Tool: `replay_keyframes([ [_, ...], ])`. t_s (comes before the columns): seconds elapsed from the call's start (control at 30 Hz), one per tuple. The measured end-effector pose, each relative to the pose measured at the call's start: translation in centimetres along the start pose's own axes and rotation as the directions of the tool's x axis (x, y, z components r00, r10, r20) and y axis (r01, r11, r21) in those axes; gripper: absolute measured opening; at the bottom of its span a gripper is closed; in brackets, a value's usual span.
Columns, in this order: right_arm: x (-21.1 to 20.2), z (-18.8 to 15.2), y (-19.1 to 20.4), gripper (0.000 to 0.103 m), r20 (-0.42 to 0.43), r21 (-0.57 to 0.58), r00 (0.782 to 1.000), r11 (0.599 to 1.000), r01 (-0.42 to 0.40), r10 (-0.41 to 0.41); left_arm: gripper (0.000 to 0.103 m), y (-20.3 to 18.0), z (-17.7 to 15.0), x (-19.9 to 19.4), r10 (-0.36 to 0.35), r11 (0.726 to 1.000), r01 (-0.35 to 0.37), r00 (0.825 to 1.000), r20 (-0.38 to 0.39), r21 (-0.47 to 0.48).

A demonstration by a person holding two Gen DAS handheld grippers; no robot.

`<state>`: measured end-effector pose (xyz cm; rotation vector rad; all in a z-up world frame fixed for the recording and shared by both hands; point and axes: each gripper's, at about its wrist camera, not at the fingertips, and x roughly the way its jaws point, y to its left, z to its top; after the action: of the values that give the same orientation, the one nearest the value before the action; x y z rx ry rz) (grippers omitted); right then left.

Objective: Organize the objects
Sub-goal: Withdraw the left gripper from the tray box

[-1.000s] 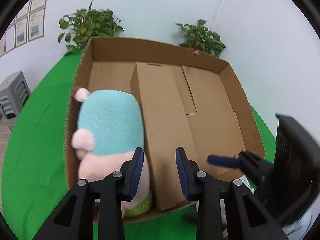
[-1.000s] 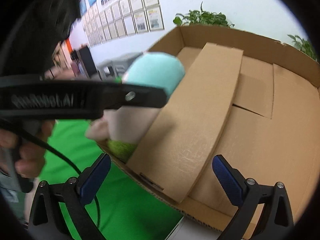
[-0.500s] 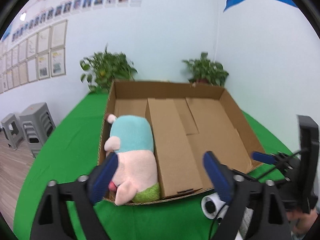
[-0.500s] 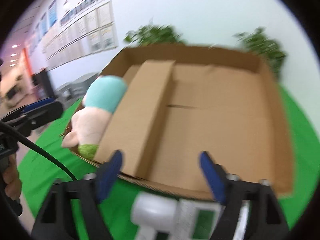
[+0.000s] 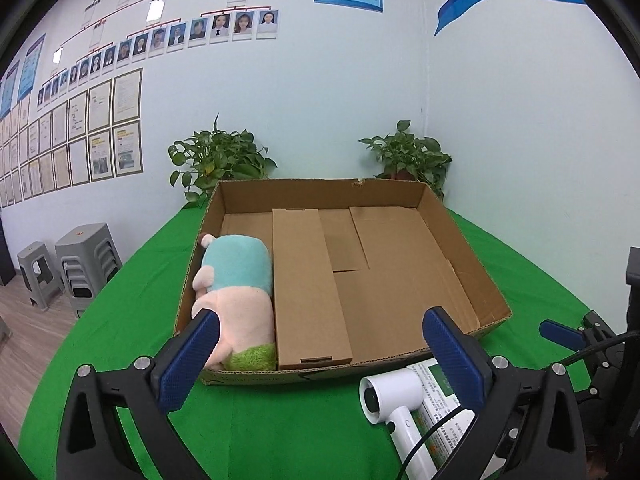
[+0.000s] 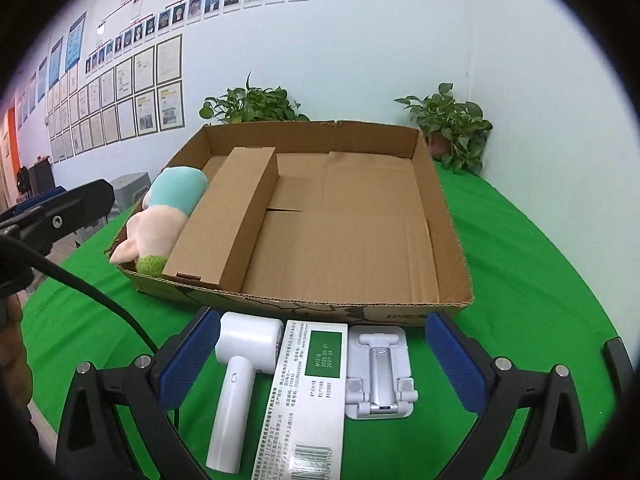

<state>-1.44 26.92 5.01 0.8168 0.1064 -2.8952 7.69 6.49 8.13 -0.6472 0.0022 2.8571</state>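
Left wrist view: left gripper [image 5: 320, 354] has its jaws spread wide with nothing between the pads; they have just been opening, so it counts as released. It hangs short of the cardboard box [image 5: 460, 236] on the green tablecloth [image 5: 120, 320]. Plush toy [image 5: 234, 292] already lies in the box's left slot, squeezed between the left wall and the long cardboard divider [image 5: 308, 288], green end touching the near wall. White hair dryer [image 5: 394, 396] and the long white carton [image 5: 440, 404] lie outside, just beside the near wall, under the right pad. Right gripper's blue pad tip shows at the far right edge. Right wrist view: right gripper [image 6: 320, 360] is also released; its jaws have just reopened wide and straddle, without touching, the three things left to stow: hair dryer [image 6: 240, 364], carton [image 6: 312, 392], white folding stand [image 6: 378, 372]. They sit side by side, carton touching or nearly touching both neighbours. The big right compartment is bare. A black cable [image 6: 100, 296] crosses the left side and drops beside the dryer. Risks, as I judge them: closing at this span would rake all three together rather than pick one; the smooth dryer barrel could roll or squirt out of the pads; the cable could snag the dryer handle on the lift; a low carry could catch the near wall and shove the box.
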Motion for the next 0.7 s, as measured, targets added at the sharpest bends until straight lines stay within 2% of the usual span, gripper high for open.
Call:
replay_keyframes([
  [0.23,0.0,0.2,-1.0,0.102,0.013,0.019,1.0,1.0,0.004,-0.004,0.102,-0.4,-0.1,0.0,-0.014,1.0,0.014,1.0,-0.021,0.004],
  [0.7,-1.6,-0.5,-0.6,0.102,0.038,0.022,0.999,1.0,-0.01,0.009,0.102,0.7,-1.3,0.4,0.033,0.999,-0.034,0.999,-0.044,-0.021],
])
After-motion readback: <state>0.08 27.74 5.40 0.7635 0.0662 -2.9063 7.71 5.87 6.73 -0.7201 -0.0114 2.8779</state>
